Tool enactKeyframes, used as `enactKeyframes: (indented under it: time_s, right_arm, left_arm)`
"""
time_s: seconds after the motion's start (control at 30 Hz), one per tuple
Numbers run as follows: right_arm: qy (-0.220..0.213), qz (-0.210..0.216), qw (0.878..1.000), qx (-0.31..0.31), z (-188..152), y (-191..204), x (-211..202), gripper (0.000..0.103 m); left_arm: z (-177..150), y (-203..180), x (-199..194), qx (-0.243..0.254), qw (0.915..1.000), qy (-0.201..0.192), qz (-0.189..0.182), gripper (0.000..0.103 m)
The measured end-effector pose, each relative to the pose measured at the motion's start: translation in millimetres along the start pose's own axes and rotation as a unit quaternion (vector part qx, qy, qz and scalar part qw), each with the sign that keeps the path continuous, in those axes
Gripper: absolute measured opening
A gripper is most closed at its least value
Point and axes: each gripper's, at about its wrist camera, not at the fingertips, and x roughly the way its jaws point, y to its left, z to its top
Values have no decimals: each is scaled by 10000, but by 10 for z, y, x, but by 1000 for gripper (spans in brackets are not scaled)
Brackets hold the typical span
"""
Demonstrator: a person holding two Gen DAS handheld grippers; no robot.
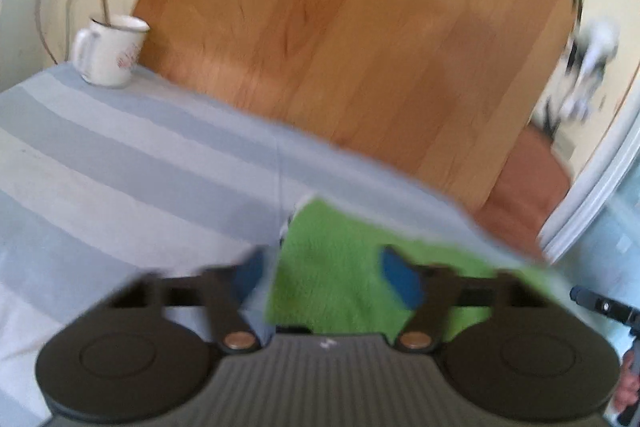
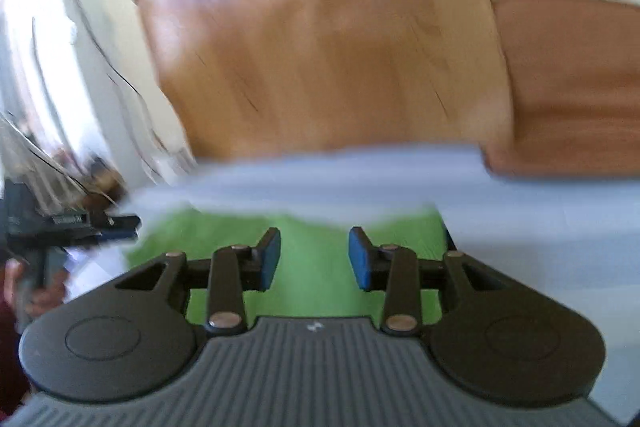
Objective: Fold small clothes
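Observation:
A small green fleecy cloth lies on a blue-and-white striped tablecloth. My left gripper is open and sits over the cloth's left edge, with the right blue pad above the green fabric. In the right wrist view the same green cloth lies under my right gripper, which is open and empty above the cloth's right part. Both views are blurred by motion. The left gripper shows at the left edge of the right wrist view.
A white enamel mug with a spoon stands at the far left corner of the table. Beyond the table edge is a wooden floor. A reddish-brown rug or seat lies at the right. The right gripper's handle shows at the left view's edge.

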Motion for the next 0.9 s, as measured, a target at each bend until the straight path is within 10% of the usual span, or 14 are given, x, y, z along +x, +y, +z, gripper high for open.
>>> enactKeyframes:
  time_s: [0.07, 0.13, 0.3, 0.67, 0.73, 0.77, 0.9]
  right_arm:
    - [688, -488, 9962, 218, -292, -238, 242, 38]
    - [119, -133, 9983, 562, -487, -414, 101, 35]
    - [311, -185, 9974, 625, -400, -384, 18, 32]
    - [-275, -606, 9957, 652, 152, -573, 364, 64]
    - [-49, -539, 9940, 950, 141, -683, 558, 44]
    - [-16, -347, 9928, 1144, 114, -742, 626, 17]
    - [-351, -629, 9893, 1267, -66, -795, 569, 12]
  left_arm:
    - [-114, -34, 192, 288, 9977, 272, 550, 12]
    - [-202, -44, 176, 469, 9968, 123, 636, 13]
    - [-205, -118, 45, 629, 9932, 191, 962, 23]
    - [-31, -722, -135, 1059, 9925, -582, 208, 36]
    - [-82, -833, 58, 1132, 9926, -433, 73, 36]
    - [-126, -873, 173, 1158, 9928, -302, 39, 36]
    - [-369, -884, 488, 1362, 9903, 36, 265, 35]
